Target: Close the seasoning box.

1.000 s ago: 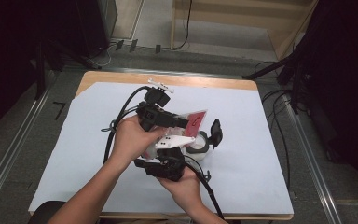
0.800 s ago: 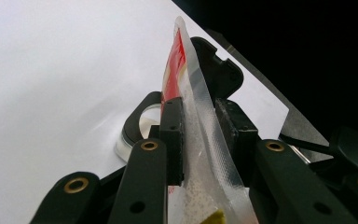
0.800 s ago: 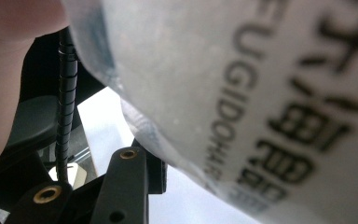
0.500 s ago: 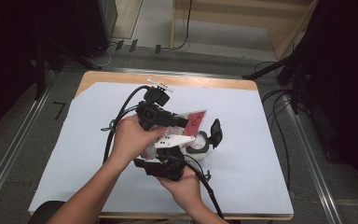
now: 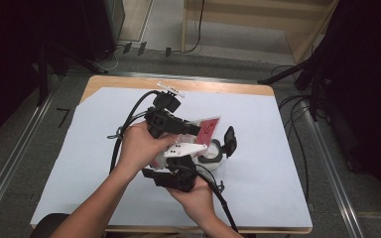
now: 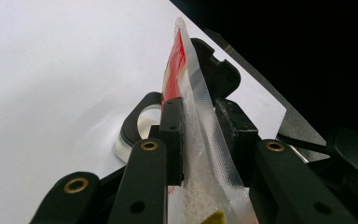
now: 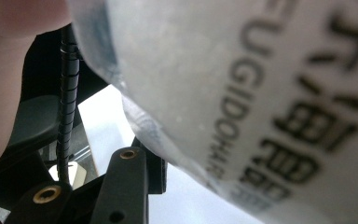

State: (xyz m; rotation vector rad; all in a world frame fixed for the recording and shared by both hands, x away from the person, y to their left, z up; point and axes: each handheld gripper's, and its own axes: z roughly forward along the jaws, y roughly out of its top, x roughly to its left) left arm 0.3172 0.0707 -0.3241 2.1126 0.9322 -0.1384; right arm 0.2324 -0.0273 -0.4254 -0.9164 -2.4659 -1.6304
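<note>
Two jaws pinch pouch [image 6: 200,140]; high view hides grip.

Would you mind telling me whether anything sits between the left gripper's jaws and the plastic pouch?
Nothing visible does: the left gripper already has the pouch between its jaws, pads pressed against the clear seam.

Wide bare white sheet [image 5: 89,163] lies left and right of the hands; centre is crowded, where the pouch [image 5: 206,130], black-lidded jar [image 5: 217,148] and trailing cables [image 5: 129,119] block passage.
</note>
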